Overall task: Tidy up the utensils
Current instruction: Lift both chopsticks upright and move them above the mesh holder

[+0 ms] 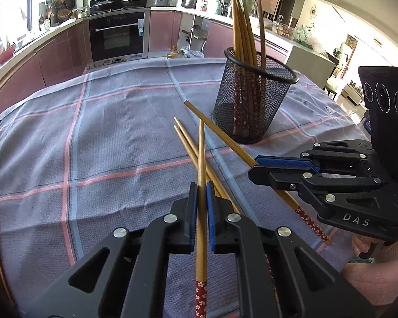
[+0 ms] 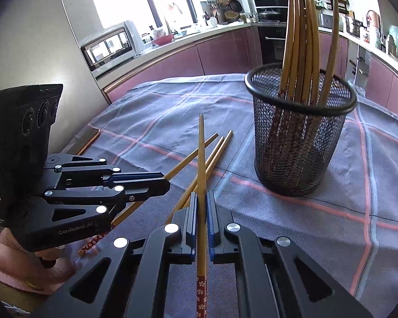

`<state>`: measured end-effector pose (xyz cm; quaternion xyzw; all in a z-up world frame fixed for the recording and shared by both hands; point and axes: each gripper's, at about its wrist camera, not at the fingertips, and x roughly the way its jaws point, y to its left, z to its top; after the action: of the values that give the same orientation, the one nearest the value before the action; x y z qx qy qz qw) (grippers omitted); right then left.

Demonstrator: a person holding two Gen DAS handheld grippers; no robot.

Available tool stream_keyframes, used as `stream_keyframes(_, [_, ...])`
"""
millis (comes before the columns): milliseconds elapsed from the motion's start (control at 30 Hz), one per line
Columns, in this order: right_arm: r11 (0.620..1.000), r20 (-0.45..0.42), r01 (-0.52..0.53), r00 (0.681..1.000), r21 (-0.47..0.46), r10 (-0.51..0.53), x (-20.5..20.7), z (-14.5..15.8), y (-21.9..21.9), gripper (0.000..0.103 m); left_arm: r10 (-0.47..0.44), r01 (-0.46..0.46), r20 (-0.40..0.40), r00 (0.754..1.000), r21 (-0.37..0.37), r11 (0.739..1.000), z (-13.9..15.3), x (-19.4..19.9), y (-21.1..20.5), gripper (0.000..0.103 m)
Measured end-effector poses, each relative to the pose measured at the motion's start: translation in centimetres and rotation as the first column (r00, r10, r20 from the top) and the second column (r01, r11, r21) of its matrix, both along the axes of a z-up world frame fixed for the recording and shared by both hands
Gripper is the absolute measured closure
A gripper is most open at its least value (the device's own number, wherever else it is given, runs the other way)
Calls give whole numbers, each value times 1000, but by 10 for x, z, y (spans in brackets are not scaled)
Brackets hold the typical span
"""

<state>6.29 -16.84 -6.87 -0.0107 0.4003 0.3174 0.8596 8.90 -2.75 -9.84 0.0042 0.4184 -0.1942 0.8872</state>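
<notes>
A black mesh cup (image 1: pixel 253 100) holds several bamboo chopsticks (image 1: pixel 241 26) upright on the checked tablecloth; it also shows in the right wrist view (image 2: pixel 299 143). My left gripper (image 1: pixel 201 193) is shut on one chopstick (image 1: pixel 201 159) with a red flowered end, pointing forward. My right gripper (image 2: pixel 202 201) is shut on another chopstick (image 2: pixel 201 159). Three loose chopsticks (image 1: pixel 188 143) lie on the cloth between the grippers and the cup, also in the right wrist view (image 2: pixel 215 153). The right gripper shows in the left wrist view (image 1: pixel 254 167); the left gripper shows in the right wrist view (image 2: pixel 164 184).
The table is covered by a grey-blue cloth (image 1: pixel 106 137) with pink and blue stripes. Kitchen counters, an oven (image 1: pixel 116 37) and a toaster oven (image 2: pixel 108 45) stand beyond the table. The table's copper edge (image 2: pixel 89 140) shows at the left.
</notes>
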Motion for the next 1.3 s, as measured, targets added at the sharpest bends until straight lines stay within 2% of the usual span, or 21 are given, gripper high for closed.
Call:
stream_keyframes(633, [993, 99, 51, 993, 102, -61, -6, 44, -29, 97, -58, 71, 103, 993, -127, 989, 60, -16, 10, 96])
stream_keyframes(1300, [982, 180, 74, 978, 173, -106, 2, 76, -53, 97, -90, 126, 191, 978, -191, 974, 108, -17, 13, 96])
